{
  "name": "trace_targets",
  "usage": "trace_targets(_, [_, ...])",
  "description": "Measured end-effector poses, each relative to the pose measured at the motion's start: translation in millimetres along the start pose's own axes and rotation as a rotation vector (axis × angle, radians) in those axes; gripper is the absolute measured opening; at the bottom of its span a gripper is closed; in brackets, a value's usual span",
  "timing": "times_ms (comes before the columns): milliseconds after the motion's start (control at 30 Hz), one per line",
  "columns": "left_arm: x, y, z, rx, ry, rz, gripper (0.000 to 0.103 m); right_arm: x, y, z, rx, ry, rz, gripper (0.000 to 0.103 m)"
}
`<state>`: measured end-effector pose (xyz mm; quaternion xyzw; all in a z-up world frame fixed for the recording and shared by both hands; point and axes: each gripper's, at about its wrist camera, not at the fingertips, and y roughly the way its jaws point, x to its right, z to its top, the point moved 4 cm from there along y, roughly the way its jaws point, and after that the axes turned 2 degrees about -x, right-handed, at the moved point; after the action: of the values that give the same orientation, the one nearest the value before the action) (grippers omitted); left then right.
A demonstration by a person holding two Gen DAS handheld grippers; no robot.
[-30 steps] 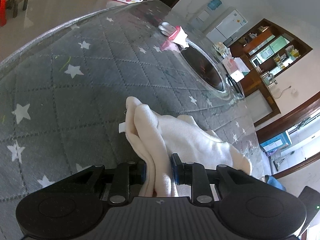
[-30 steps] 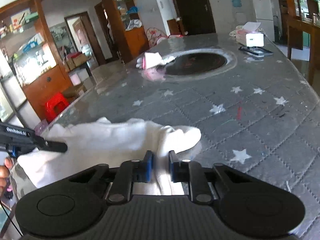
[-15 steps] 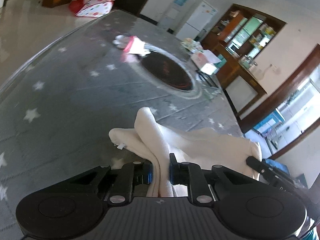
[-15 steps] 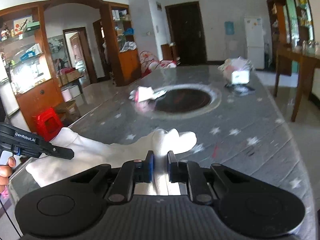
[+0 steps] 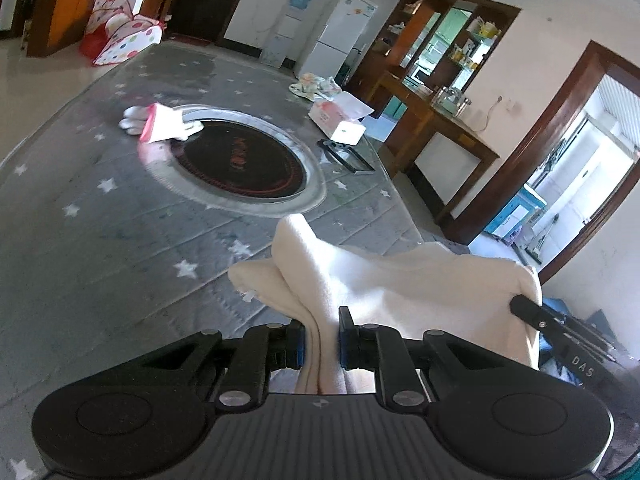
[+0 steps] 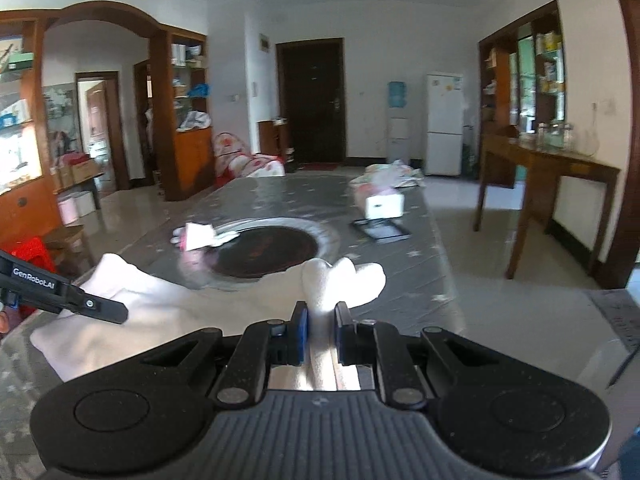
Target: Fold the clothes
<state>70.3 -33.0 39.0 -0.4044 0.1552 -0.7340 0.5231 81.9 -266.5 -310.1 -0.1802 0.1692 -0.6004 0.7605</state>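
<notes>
Both grippers, left and right, clamp a white cloth above the grey starred table. Round dark inset mid-table; fridge by the far wall.

The surface wears a grey quilted cover with white stars, and a round dark inset sits in its middle. At the inset's left rim lies a pink-and-white bundle; on the far right stand a tissue box and a flat dark tablet nearer. Far beyond stand a white fridge and a wooden side table
</notes>
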Motion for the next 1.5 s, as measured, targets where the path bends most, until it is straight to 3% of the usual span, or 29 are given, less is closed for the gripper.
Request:
trace_targets(500, [44.4, 55.5, 3.4, -0.048, 0.074, 0.043, 0.016, 45.3, 25.1, -0.3, -0.034, -0.011, -0.103, 0.012])
trace_targets(1133, [51.5, 106.0, -19.5, -0.133, 0.134, 0.111, 0.016, 61.6, 66.7, -46.7, -0.144, 0.011, -0.153, 0.012])
trace_targets(1500, [42.6, 118.0, -27.6, -0.162, 0.132, 0.143, 0.026, 72.0, 86.9, -69.2, -0.219, 0.024, -0.172, 0.014])
